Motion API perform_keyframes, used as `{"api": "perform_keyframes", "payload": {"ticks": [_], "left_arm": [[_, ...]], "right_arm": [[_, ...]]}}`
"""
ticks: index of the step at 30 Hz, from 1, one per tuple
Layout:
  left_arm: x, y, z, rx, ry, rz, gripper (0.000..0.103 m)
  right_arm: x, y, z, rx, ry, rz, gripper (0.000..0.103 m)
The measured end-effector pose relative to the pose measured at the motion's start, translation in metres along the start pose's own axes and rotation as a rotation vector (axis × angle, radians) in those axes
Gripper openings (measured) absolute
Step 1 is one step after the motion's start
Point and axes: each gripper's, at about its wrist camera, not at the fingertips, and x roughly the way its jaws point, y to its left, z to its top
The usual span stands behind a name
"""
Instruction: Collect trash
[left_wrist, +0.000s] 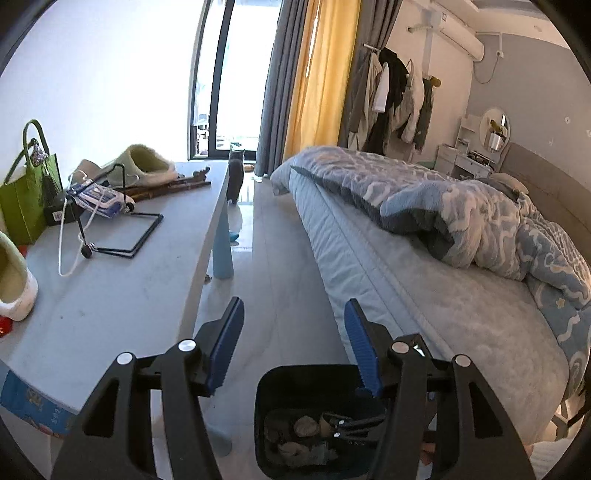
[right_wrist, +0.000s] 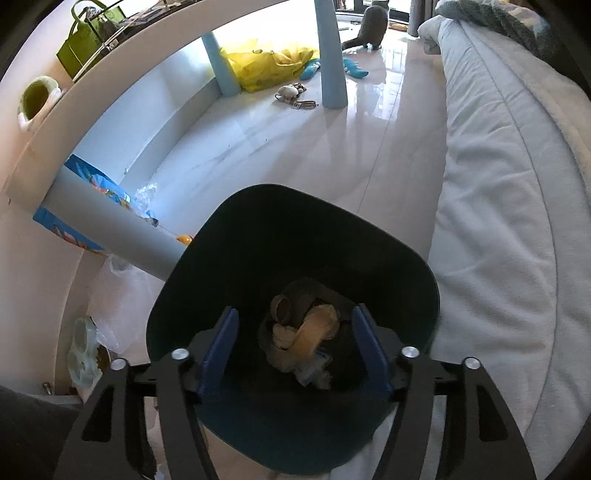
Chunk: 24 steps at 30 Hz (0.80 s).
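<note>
Left hand-held gripper (left_wrist: 293, 345) is hanging over the strip of floor (left_wrist: 273, 266) between the bench (left_wrist: 110, 291) and the bed (left_wrist: 424, 280), its blue pads (left_wrist: 225, 343) standing wide apart with nothing between them. Going from left to right in that view, a green bag (left_wrist: 26, 199) is standing at the far left of the bench, with a pale slipper (left_wrist: 13, 284) near it and a black wire stand (left_wrist: 122, 236) lying further in. A grey cat (left_wrist: 235, 173) is standing on the floor past the bench end. Below the gripper, a dark bin (left_wrist: 284, 384) is sitting on the floor just beside the bed, and crumpled trash (left_wrist: 306, 428) is lying in its bottom. A rumpled blue quilt (left_wrist: 461, 218) is lying on the bed to the right.

Right hand-held gripper (right_wrist: 293, 350) is pointing down into the mouth of the same bin (right_wrist: 258, 240), its fingers spread wide and gripping nothing. Between them, at the bottom of the bin, the trash (right_wrist: 306, 336) is showing as a brownish, yellowish heap. To the left, under the bench (right_wrist: 122, 62), clear plastic bags (right_wrist: 118, 288) are lying on the floor near a bench leg (right_wrist: 110, 225). Further off, a yellow bag (right_wrist: 266, 66) is lying by the far legs, and the bed (right_wrist: 498, 221) is running along the right.
</note>
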Motion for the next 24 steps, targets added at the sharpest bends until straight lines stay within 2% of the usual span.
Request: {"api": "perform_keyframes", "payload": {"ticks": [4,9,12,15,17,20,24], "left_arm": [[-0.011,-0.006,0.008,0.024,-0.043,0.024,0.063],[-0.021,-0.017,0.013,0.056,-0.076,0.045,0.072],[-0.024,-0.026,0.014,0.061,-0.087,0.031,0.081],[-0.031,-0.044,0.013,0.112,-0.102,0.045,0.086],[-0.036,-0.055,0.01,0.134,-0.107,0.052,0.096],[-0.038,-0.07,0.003,0.15,-0.106,0.085,0.098],[-0.045,-0.083,-0.007,0.123,-0.104,0.086,0.1]], "right_arm": [[-0.013,-0.001,0.0,0.007,-0.04,0.005,0.071],[-0.06,-0.004,0.005,-0.002,-0.18,-0.022,0.078],[-0.094,-0.011,0.004,-0.01,-0.279,-0.052,0.082],[-0.134,-0.024,-0.004,0.007,-0.384,-0.108,0.084],[-0.159,-0.034,-0.011,0.023,-0.444,-0.143,0.088],[-0.198,-0.048,-0.029,0.047,-0.533,-0.198,0.096],[-0.242,-0.066,-0.06,0.068,-0.612,-0.286,0.099]]}}
